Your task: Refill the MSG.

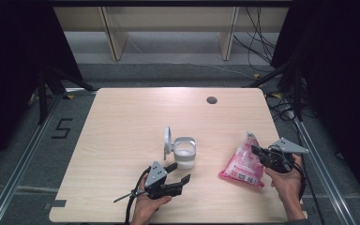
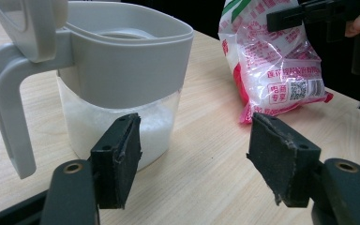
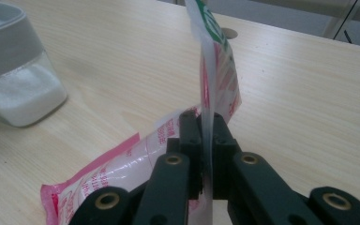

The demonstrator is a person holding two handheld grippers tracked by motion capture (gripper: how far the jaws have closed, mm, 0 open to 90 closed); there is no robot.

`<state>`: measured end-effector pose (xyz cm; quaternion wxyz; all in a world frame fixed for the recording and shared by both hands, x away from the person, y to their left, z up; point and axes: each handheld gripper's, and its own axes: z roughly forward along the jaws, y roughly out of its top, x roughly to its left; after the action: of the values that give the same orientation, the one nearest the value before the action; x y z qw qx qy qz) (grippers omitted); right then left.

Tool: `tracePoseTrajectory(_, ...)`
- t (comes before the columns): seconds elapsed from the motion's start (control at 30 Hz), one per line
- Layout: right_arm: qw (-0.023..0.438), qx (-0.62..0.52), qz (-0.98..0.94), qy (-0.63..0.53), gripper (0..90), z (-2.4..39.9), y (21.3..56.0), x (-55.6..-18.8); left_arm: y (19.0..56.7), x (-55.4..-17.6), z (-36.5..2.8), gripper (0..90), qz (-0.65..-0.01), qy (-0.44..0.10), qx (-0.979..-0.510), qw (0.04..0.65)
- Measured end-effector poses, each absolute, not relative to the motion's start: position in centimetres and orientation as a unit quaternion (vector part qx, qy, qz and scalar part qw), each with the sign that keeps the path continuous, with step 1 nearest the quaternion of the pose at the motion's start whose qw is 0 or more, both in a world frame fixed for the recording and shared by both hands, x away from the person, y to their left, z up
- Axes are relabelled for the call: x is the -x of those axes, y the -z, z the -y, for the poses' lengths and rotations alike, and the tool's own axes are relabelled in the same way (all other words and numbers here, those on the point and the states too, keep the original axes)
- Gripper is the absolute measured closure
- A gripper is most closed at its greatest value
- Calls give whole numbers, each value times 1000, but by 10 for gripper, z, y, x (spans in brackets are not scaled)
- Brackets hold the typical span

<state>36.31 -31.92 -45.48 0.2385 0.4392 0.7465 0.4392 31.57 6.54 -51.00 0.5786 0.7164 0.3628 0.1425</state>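
Light wooden bench (image 1: 122, 122) seen from above, w/ a small grey round grommet (image 1: 211, 100) near its far edge.

Clear plastic jar w/ grey collar, grey handle and flipped-up grey lid (image 1: 183, 151) is stood upright approx. at bench centre, slightly toward the near edge; white granular content (image 2: 157, 123) is seen in the lower part. Jar is also seen in left tongs view (image 2: 122, 79) and at the left edge of right tongs view (image 3: 16, 79).

Pink-and-white printed plastic bag (image 1: 243, 164) is placed toward the right edge of the bench, well apart from the jar; bottom end is rested on the bench, top end is lifted up. Barcode + QR print is visible on it in left tongs view (image 2: 281, 65).

Right tongs (image 1: 258, 151): clamped on the top edge of the bag; in right tongs view the thin film (image 3: 211, 93) is pinched between both pads (image 3: 207, 154), jaws nearly together. Held by right hand (image 1: 286, 180) near the right edge.

Left tongs (image 1: 178, 172): jaws spread wide, nothing gripped. Held by left hand (image 1: 147, 206) at the near edge, just in front of the jar. In left tongs view (image 2: 194, 159) one pad is seen close against the jar's lower wall; contact can't be told, other pad is clear over bare bench.
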Motion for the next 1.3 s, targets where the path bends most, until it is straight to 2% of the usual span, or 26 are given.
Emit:
tracePoseTrajectory(0.27,257,-434,-754,-420,828,320,458,-366,509,-316,-69,331,-368,-145,-713,579)
tracePoseTrajectory(0.33,244,-454,-749,-416,801,318,457,-363,509,-317,-70,326,-368,-143,-709,584)
tracePoseTrajectory(0.43,256,-441,-754,-414,743,320,458,-366,510,-317,-71,316,-368,-142,-708,585)
tracePoseTrajectory(0.5,245,-454,-747,-420,716,318,458,-364,510,-317,-72,316,-371,-143,-710,582)
tracePoseTrajectory(0.63,251,-461,-745,-412,570,321,459,-367,511,-317,-73,315,-373,-140,-709,582)
tracePoseTrajectory(0.77,257,-489,-726,-410,506,322,459,-365,510,-317,-75,315,-375,-134,-707,584)
tracePoseTrajectory(1.0,259,-527,-698,-410,449,325,457,-359,511,-319,-79,314,-374,-137,-705,586)
tracePoseTrajectory(1.03,272,-518,-700,-410,439,328,456,-360,511,-319,-79,313,-376,-139,-703,587)
tracePoseTrajectory(1.07,263,-533,-688,-415,427,327,454,-357,511,-320,-80,314,-376,-140,-705,585)
tracePoseTrajectory(1.3,269,-524,-681,-434,428,329,446,-354,510,-319,-83,314,-381,-143,-703,584)
